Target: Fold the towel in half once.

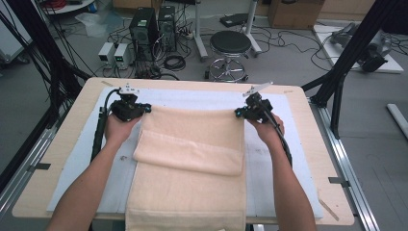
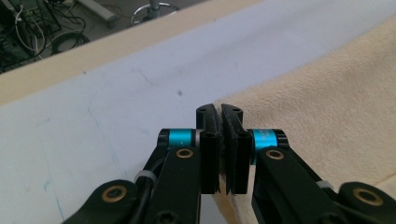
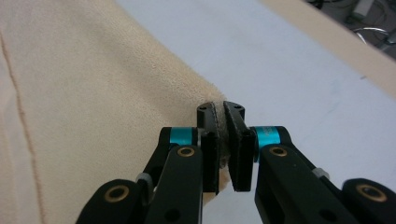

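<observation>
Towel (image 1: 192, 144), cream-coloured, lies lengthwise on the pale mat (image 1: 279, 159) covering the table (image 1: 308, 103), its near end cut off by the bottom edge of the high view and its far part doubled back over itself. Left gripper (image 1: 146, 109) and right gripper (image 1: 237, 113) each pinch a far corner, jaws closed tight on the cloth (the corners themselves are hidden between the pads). Beyond the table stand a stool (image 1: 230, 45) and computer towers (image 1: 153, 26) amid tangled cables.

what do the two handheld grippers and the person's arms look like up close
Both the left gripper and the right gripper are matte black, with flat paired jaws, bright blue anodised collars, brass-coloured pivot rivets and white zip ties. In the high view each carries a grey three-cornered plate and trails a thick black cable. The forearms are bare, no sleeves or gloves.
</observation>
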Tool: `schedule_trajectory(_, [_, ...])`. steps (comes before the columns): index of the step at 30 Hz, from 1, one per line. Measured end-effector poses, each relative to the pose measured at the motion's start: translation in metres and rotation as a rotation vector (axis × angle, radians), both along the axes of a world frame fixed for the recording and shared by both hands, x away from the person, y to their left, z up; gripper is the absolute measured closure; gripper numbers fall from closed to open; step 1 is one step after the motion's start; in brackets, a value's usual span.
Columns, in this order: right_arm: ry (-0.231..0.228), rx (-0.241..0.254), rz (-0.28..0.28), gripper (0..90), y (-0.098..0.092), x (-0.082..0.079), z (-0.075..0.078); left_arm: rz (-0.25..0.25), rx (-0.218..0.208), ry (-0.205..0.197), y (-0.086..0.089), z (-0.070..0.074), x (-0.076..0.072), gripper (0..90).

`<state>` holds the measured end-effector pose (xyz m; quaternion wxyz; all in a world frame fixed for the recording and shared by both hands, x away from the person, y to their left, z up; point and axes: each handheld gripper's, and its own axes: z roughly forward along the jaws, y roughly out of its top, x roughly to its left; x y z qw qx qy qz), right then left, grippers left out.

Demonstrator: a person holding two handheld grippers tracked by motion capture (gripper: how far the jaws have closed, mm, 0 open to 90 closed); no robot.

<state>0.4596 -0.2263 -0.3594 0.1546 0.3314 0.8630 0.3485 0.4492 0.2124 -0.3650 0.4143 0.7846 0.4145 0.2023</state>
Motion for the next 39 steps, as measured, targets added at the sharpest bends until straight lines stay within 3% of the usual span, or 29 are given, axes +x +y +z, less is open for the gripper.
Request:
schedule_trajectory(2, [0.02, 0.036, -0.011, 83.0, -0.003, 0.011, 0.005, 0.009, 0.002, -0.002, 0.0, 0.0, 0.006, 85.1])
schedule_trajectory(3, [0.017, 0.036, -0.016, 76.5, -0.003, 0.014, 0.004, 0.012, 0.02, 0.001, 0.0, -0.002, 0.007, 82.0])
schedule_trajectory(5, [0.04, 0.048, -0.022, 63.5, -0.003, 0.017, -0.003, -0.001, 0.054, 0.045, 0.003, -0.009, 0.008, 66.9])
schedule_trajectory(7, [0.067, 0.024, -0.011, 59.5, -0.001, 0.013, -0.01, -0.03, 0.024, 0.073, 0.011, -0.018, 0.004, 60.9])
schedule_trajectory(9, [0.066, 0.025, 0.01, 56.8, -0.002, 0.005, -0.017, -0.077, -0.019, 0.089, 0.019, -0.026, -0.004, 60.3])
schedule_trajectory(14, [0.053, 0.054, 0.059, 53.0, -0.005, -0.024, -0.029, -0.173, -0.057, 0.108, 0.027, -0.041, -0.027, 56.3])
schedule_trajectory(15, [0.047, 0.068, 0.059, 52.8, -0.006, -0.031, -0.031, -0.183, -0.07, 0.093, 0.027, -0.043, -0.033, 54.7])
schedule_trajectory(22, [0.016, 0.102, 0.107, 48.0, -0.005, -0.071, -0.041, -0.245, -0.072, 0.083, 0.023, -0.055, -0.057, 54.3])
schedule_trajectory(24, [0.079, 0.102, 0.116, 43.0, -0.003, -0.077, -0.044, -0.256, -0.042, 0.103, 0.021, -0.058, -0.059, 53.8])
schedule_trajectory(26, [0.117, 0.071, 0.14, 42.6, 0.002, -0.08, -0.047, -0.26, -0.03, 0.105, 0.019, -0.062, -0.061, 54.6])
schedule_trajectory(29, [0.134, 0.018, 0.155, 45.2, 0.01, -0.085, -0.05, -0.27, 0.006, 0.125, 0.013, -0.069, -0.062, 59.0])
schedule_trajectory(30, [0.118, 0.006, 0.152, 48.1, 0.011, -0.087, -0.052, -0.269, 0.014, 0.123, 0.012, -0.07, -0.062, 59.9])
schedule_trajectory(32, [0.108, 0.023, 0.15, 53.5, 0.008, -0.088, -0.06, -0.256, 0.019, 0.104, 0.011, -0.072, -0.064, 63.7])
schedule_trajectory(34, [0.15, 0.03, 0.141, 58.5, 0.005, -0.086, -0.069, -0.248, 0.017, 0.096, 0.01, -0.073, -0.066, 69.5])
schedule_trajectory(36, [0.13, 0.079, 0.139, 66.9, 0.002, -0.088, -0.074, -0.242, 0.012, 0.097, 0.009, -0.072, -0.066, 75.9])
schedule_trajectory(39, [0.131, 0.107, 0.143, 79.9, -0.001, -0.088, -0.074, -0.236, 0.014, 0.096, 0.006, -0.071, -0.067, 84.2])
